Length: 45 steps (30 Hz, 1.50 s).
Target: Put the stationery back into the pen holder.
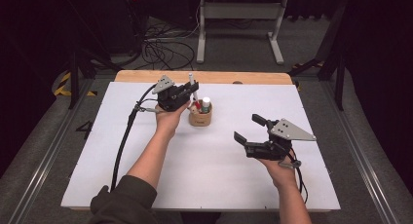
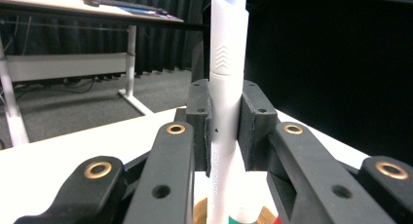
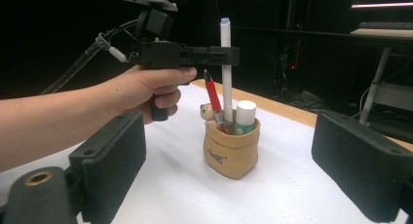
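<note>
From where I stand, the left gripper (image 1: 191, 91) has its fingers (image 2: 253, 124) clamped on a white pen (image 3: 226, 68) that stands upright, its lower end down inside the small tan pouch-shaped holder (image 3: 231, 147) near the middle of the white counter (image 1: 146, 151). The pen's long axis runs straight up and down, square to the level fingers, which pinch it on the upper part of its barrel, below the pale blue tip. In the left gripper view the barrel sits squarely between the two black pads, one pressed against each side.

The holder also carries a red pen (image 3: 213, 102) leaning toward the left hand, a white-capped tube with a green label (image 3: 245, 118), and a little bear figure (image 3: 208, 113) at the rim. The white pen stands just beside the red one and the tube, so whichever way it goes, up out of the holder or further down into it, I judge the move has to follow the pen's own axis to keep from dragging its neighbours.

The right gripper (image 1: 250, 128) is held off to the side, well apart from the holder, pointing toward it. Its fingers (image 3: 114, 160) are wide apart and hold nothing. The left hand is clearly the nearer one, already over the holder, and the work belongs to it. The right could steady the holder if it tips.
</note>
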### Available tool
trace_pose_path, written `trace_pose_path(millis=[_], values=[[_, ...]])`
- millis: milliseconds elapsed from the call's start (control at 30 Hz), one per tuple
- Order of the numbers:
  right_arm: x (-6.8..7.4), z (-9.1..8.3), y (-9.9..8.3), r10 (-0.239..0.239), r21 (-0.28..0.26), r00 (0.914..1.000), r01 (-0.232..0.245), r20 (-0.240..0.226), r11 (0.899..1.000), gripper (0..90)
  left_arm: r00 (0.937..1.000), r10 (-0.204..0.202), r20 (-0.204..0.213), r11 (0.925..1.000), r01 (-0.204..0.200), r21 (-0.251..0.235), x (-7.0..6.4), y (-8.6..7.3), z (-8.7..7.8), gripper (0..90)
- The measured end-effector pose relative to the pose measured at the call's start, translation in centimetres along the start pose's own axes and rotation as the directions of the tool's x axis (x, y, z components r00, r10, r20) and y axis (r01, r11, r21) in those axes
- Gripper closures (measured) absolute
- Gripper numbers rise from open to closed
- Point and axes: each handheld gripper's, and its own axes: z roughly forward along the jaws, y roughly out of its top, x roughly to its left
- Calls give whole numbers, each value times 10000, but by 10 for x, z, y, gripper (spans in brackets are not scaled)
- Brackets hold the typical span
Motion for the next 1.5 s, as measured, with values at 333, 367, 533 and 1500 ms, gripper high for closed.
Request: trace_pose_path(millis=[333,367,533,1500], values=[[-1,0,0,27,4,10000,-27,-5,10000,134,10000,-86,-1,9993,86,362,2,-4,1,769],[-1,0,0,23,-11,10000,-23,-3,10000,134,10000,-83,-5,9993,83,352,2,-4,1,763],[-2,0,0,16,3,10000,-16,3,10000,134,10000,43,29,9995,-43,323,2,-3,0,744],[-13,-8,-4,94,13,9993,-94,359,10000,128,9974,567,-435,9980,-554,295,3,13,-48,378]])
